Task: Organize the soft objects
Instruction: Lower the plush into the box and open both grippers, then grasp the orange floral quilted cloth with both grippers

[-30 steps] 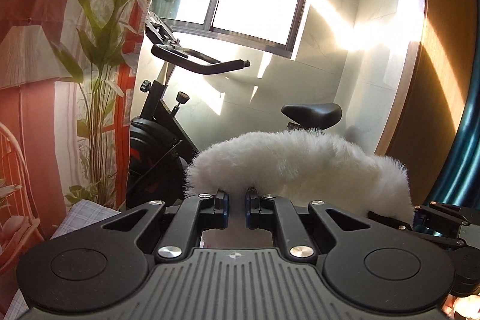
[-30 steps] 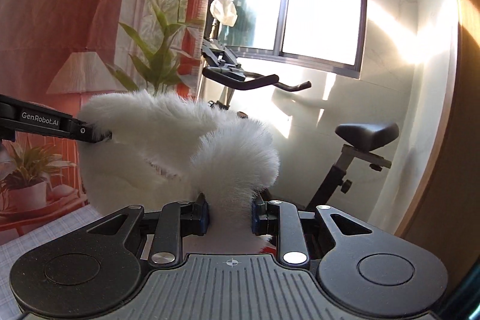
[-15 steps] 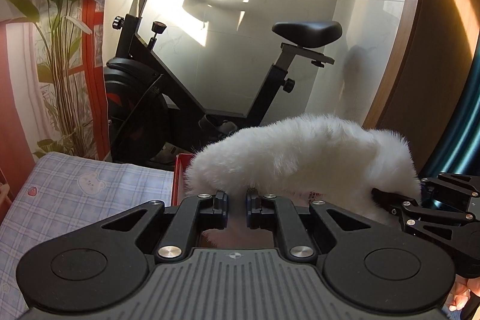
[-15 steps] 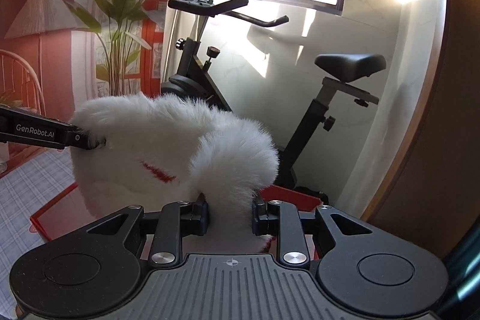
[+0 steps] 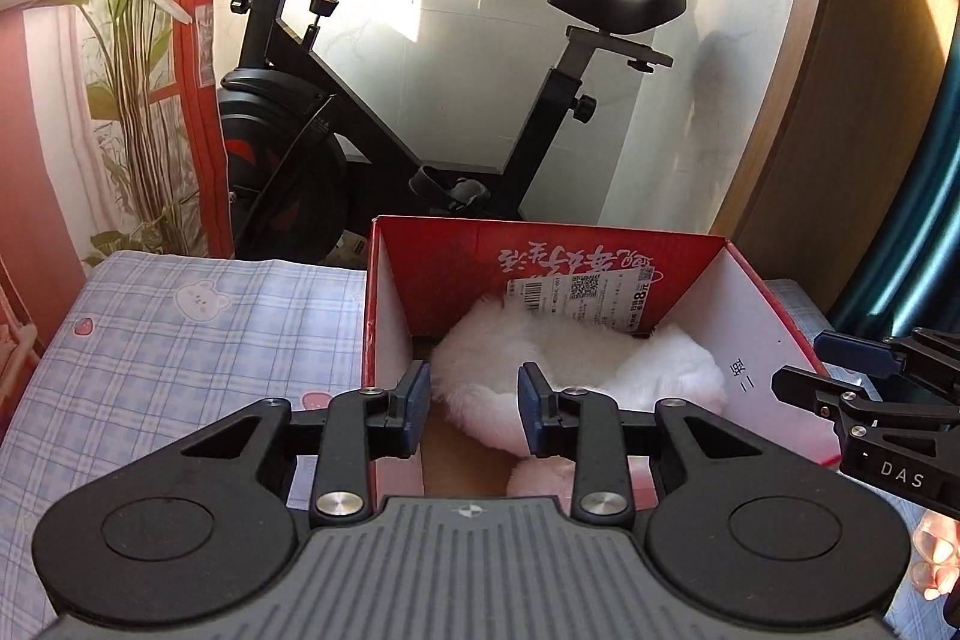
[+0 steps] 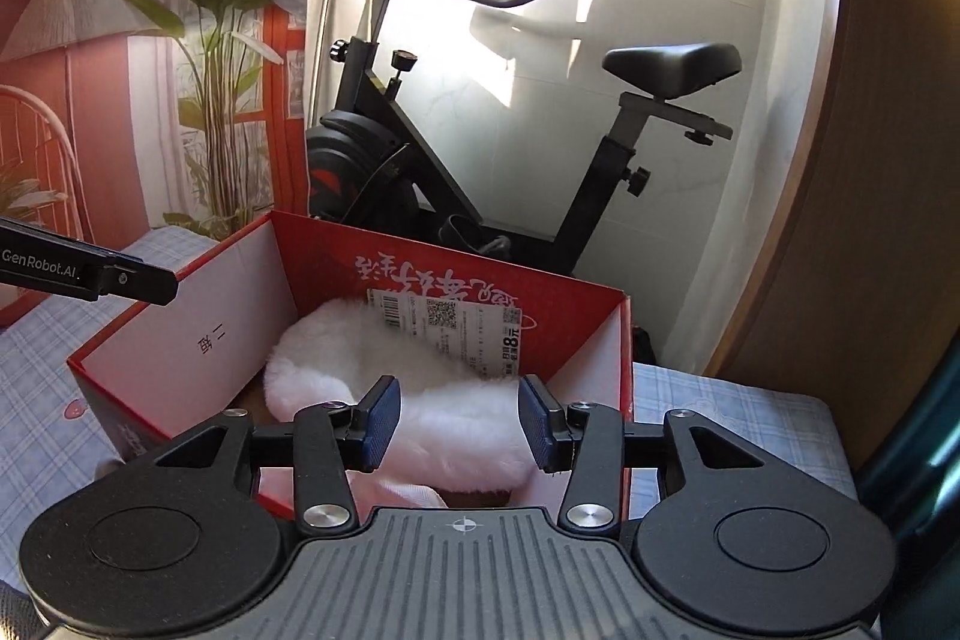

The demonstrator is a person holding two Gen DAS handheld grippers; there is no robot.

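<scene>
Both tools are released and their jaws are opening. Left tool (image 5: 474, 400) hangs over the near left part of the box, its blue pads apart with white fur seen between them but not pressed. Right tool (image 6: 459, 421) hangs over the near right part of the box, pads likewise spread, fur below and between them, no contact visible. Each tool's tip shows at the edge of the other's view.

Exercise bike (image 5: 420, 112) stands behind the table, against a pale wall under a window; black frame, black seat, handlebars toward the left. Printed backdrop (image 6: 120, 70) with a plant and a lamp hangs to the left.

Table (image 5: 180, 340) is covered with a blue checked cloth bearing small bear and heart prints.

Box (image 5: 762, 340), red outside and white on its inner side walls, sits open on the cloth. Its far inner wall is red with white characters and a white barcode label (image 5: 582, 301).

White plush (image 5: 576, 370) lies inside the box on its floor, curled against the far wall and right side. A pale pink soft piece (image 5: 540, 478) lies just in front of it, partly hidden by the left tool.

Fingertips (image 5: 936, 556) show at the lower right edge of the left view.
</scene>
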